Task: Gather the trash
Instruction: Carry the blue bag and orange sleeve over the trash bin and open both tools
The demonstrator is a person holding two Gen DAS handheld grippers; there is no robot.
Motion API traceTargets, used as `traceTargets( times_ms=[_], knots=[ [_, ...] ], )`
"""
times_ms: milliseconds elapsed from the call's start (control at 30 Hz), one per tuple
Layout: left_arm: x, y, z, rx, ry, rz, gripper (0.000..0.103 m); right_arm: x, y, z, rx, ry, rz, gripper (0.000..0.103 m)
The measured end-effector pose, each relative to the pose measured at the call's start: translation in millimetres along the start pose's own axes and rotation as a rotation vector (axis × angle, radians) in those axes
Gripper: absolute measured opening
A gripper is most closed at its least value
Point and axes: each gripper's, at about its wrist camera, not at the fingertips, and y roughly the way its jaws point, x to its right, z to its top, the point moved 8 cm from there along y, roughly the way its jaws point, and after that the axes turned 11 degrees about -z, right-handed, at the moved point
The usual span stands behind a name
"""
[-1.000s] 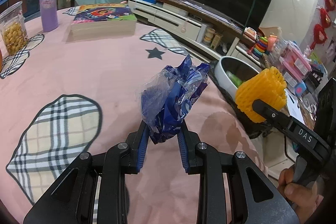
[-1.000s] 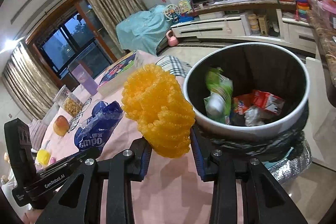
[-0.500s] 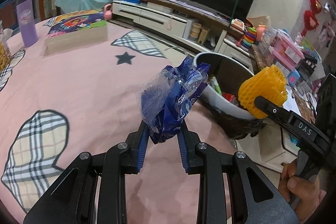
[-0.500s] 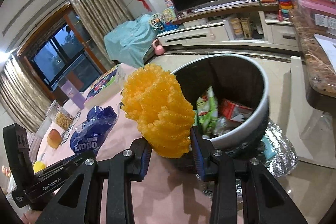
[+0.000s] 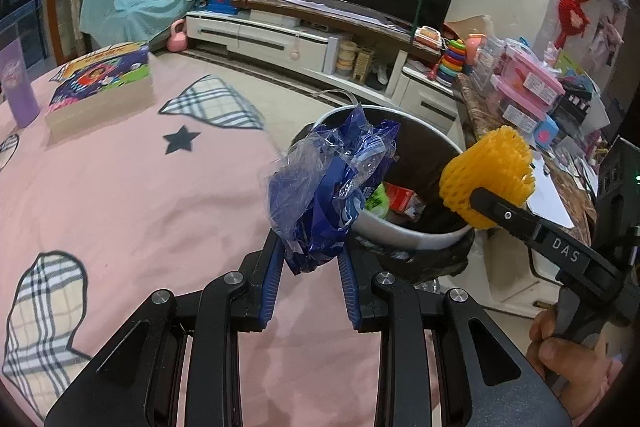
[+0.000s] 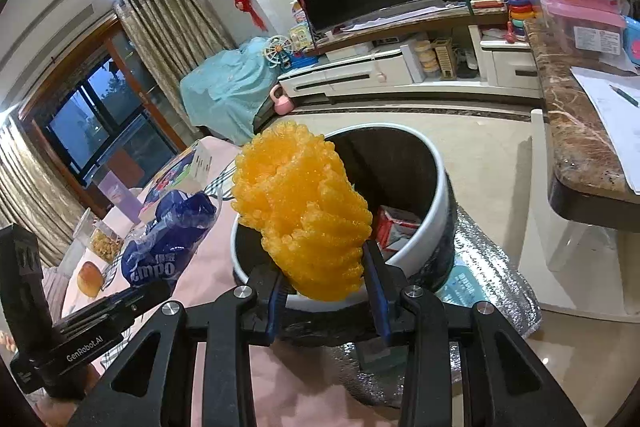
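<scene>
My left gripper (image 5: 310, 259) is shut on a crumpled blue plastic wrapper (image 5: 328, 187), held above the pink table's edge beside the trash bin (image 5: 404, 233). The wrapper also shows in the right wrist view (image 6: 168, 251). My right gripper (image 6: 326, 279) is shut on a yellow foam fruit net (image 6: 304, 211) and holds it over the near rim of the white bin (image 6: 436, 203). The net also shows in the left wrist view (image 5: 488, 175). The bin has a black liner and holds several wrappers (image 6: 394, 223).
The pink tablecloth (image 5: 140, 187) bears a book stack (image 5: 100, 83) and a purple tumbler (image 5: 16, 87). A marble counter (image 6: 576, 131) stands right of the bin. A silver foil bag (image 6: 492, 283) lies on the floor by the bin. A TV stand (image 5: 304, 39) stands behind.
Both grippers have moved toward the bin with their loads. The bin now lies close in front, with the yellow net over its rim and the blue wrapper at its near side.
</scene>
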Motion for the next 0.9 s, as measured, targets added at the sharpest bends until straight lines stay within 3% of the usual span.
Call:
traceTargets(
  times_ms=[900],
  knots=[
    [31,45,21,-0.052,0.043,-0.019,0.026,21,15,27,-0.014,-0.003,-0.017,0.036]
  ],
)
